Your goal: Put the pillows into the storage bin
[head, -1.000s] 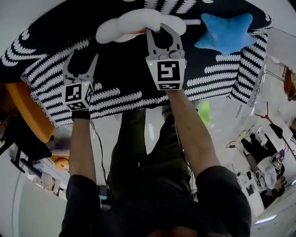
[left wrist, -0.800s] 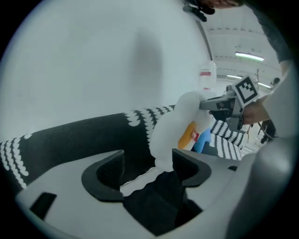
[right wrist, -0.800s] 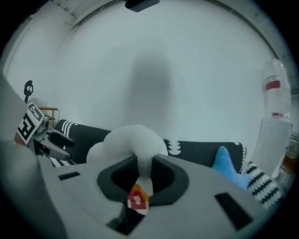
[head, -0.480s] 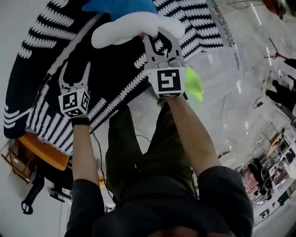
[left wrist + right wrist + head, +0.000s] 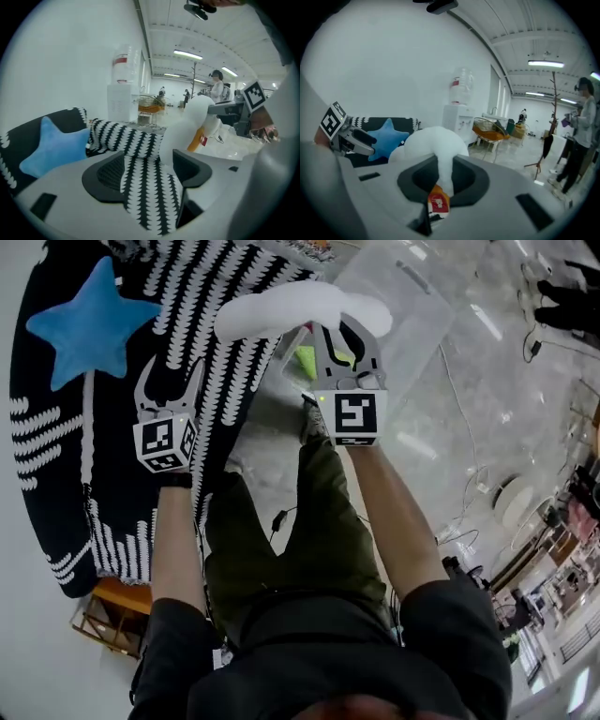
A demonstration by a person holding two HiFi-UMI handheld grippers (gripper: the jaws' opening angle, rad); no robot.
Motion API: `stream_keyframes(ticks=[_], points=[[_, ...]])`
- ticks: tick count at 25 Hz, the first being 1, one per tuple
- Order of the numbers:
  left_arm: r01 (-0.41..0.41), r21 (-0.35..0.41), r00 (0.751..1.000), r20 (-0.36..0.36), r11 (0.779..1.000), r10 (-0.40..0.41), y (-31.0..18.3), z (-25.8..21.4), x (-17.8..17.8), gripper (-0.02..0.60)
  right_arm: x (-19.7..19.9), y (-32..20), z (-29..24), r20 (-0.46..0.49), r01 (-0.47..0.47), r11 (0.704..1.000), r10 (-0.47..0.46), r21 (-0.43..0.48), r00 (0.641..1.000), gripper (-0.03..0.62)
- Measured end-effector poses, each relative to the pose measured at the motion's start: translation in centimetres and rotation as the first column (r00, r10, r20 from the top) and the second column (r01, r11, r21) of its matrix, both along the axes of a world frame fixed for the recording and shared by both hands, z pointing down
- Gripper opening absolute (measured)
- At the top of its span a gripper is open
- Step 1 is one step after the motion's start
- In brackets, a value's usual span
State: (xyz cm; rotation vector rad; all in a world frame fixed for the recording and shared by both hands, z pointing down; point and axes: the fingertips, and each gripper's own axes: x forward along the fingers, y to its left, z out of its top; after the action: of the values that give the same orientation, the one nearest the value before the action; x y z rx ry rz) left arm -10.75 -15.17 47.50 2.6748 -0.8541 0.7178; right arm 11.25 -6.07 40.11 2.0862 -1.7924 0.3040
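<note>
Two grippers in the head view: we note the right gripper clamped on the white pillow near the clear storage bin, and the blue star pillow on the striped blanket. Left gripper view: the left gripper has its jaws apart and empty. Right gripper view: jaws pinch pillow fabric.

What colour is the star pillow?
The star pillow is blue; the head view shows it best.
</note>
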Motion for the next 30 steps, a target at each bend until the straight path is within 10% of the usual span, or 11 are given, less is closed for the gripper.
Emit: stream_keyframes(ticks=[11, 21, 30], points=[[-0.291, -0.073, 0.955, 0.032, 0.954, 0.293, 9.6, 6.3, 18.8, 0.324, 16.5, 16.5, 9.4, 0.013, -0.313, 0.942, 0.316, -0.119, 0.949, 0.049], [-0.344, -0.157, 0.923, 0.122, 0.926, 0.364, 14.0, 12.9, 20.5, 0.324, 18.2, 23.4, 20.7, 0.063, -0.383, 0.884, 0.413, -0.267, 0.909, 0.081], [-0.294, -0.154, 0.939, 0.138, 0.943, 0.315, 13.8, 12.2, 20.9, 0.324, 14.4, 26.1, 24.6, 0.179, -0.263, 0.875, 0.359, -0.407, 0.916, 0.13]])
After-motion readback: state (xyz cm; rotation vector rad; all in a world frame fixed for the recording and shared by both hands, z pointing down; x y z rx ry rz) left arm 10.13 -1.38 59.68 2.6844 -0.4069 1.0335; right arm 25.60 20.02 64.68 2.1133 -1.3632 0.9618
